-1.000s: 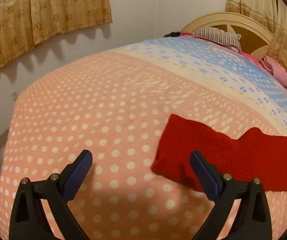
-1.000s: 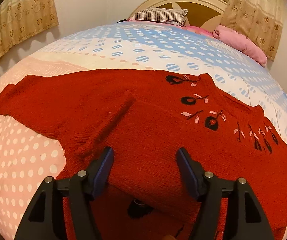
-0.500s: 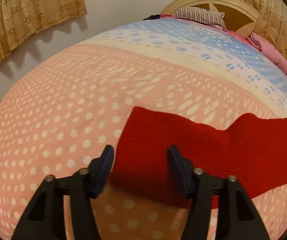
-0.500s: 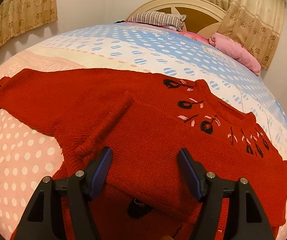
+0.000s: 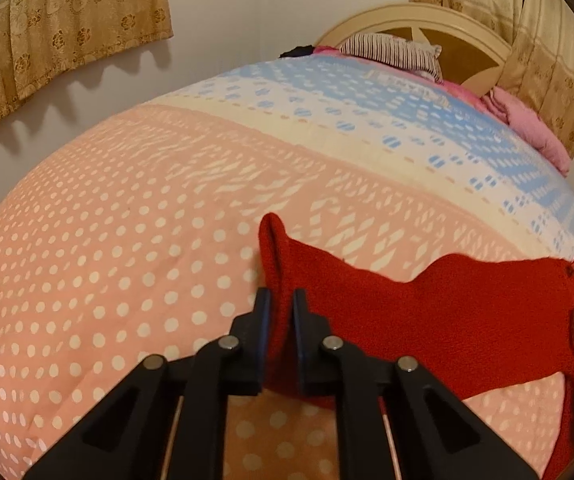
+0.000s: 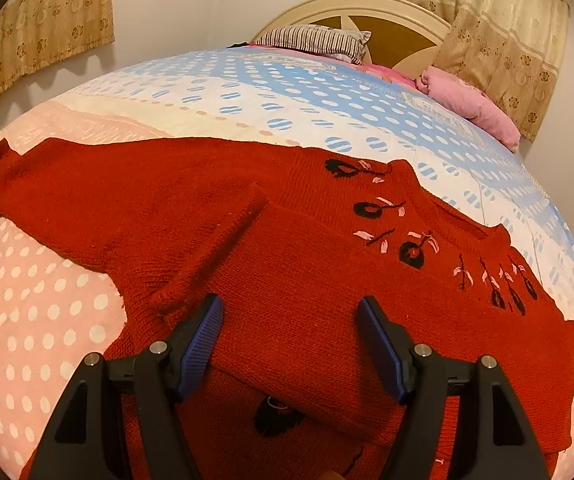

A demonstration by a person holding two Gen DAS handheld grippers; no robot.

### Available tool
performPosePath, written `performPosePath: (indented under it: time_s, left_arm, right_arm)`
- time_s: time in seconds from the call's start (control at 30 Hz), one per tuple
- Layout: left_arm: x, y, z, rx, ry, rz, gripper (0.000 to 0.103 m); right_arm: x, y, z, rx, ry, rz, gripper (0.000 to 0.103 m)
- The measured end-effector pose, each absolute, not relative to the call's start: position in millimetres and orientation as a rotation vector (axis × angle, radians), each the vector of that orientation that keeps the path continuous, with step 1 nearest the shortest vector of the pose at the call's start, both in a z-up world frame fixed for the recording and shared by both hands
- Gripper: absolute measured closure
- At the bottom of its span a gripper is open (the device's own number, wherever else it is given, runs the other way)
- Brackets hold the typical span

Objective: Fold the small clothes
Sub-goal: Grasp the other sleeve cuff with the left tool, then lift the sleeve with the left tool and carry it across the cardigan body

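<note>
Left claw newly clamping sleeve cuff

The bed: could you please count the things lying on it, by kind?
Sweater: 1
Striped pillow: 1
Pink bedding: 1
Total: 3
The left gripper pinches the sweater's cuff; the right gripper is open.

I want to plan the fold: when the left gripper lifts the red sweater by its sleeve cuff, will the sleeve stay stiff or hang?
The red sweater is thick knit, so the sleeve probably droops. The left gripper already bunches the cuff, suggesting soft, grippy fabric.
</note>
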State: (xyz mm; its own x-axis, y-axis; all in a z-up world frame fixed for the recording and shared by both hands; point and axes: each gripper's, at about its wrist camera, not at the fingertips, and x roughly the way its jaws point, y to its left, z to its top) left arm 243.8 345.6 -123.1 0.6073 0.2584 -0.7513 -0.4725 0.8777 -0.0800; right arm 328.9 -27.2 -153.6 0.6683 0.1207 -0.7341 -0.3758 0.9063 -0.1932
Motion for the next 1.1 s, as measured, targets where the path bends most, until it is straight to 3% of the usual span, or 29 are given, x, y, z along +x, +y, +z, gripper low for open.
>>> performPosePath:
  time_s: [0.37, 1.1]
  left_arm:
    - [239, 333, -93, -0.32, 0.775, 0.37, 0.093]
    - [236, 285, -17, -0.337, 0.671, 0.257, 0.094]
  right_arm:
    - [332, -30, -154, -0.327, 0.804, 0.271, 0.026]
    - [298, -69, -111, -0.28, 0.782, 0.296, 0.024]
